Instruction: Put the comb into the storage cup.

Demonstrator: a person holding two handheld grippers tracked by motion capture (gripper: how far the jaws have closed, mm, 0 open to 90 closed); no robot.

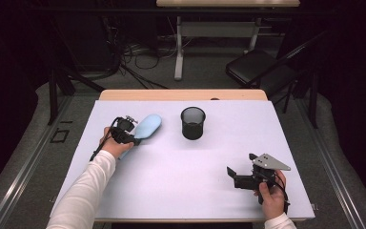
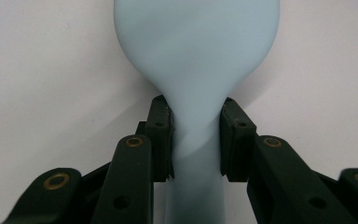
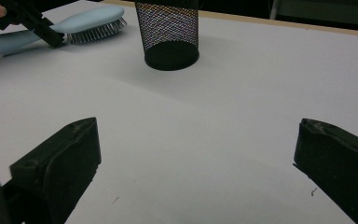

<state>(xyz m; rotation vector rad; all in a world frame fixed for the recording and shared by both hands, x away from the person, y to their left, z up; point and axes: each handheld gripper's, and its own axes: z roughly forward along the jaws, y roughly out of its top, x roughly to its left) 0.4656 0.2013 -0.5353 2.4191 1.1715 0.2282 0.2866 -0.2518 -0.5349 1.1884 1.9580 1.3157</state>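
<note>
Left gripper (image 1: pixel 132 138): jaws pinching the neck of a pale blue hairbrush (image 2: pixel 196 60), head extending ahead of it on the white surface (image 1: pixel 181 167). Black mesh cup (image 1: pixel 193 122): upright, right of that gripper, apart. Right gripper (image 1: pixel 236 175): jaws spread wide, nothing between, well apart from brush.

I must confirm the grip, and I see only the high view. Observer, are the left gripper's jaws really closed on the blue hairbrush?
Observer: Yes. The left gripper clamps the hairbrush at its neck, pads pressing both sides.
Operator: Which way do the bristles face?
Observer: Down onto the white table, as the right gripper view shows.
Operator: And the right gripper?
Observer: The right gripper has its jaws wide apart with nothing between them, facing the black mesh cup.
</note>
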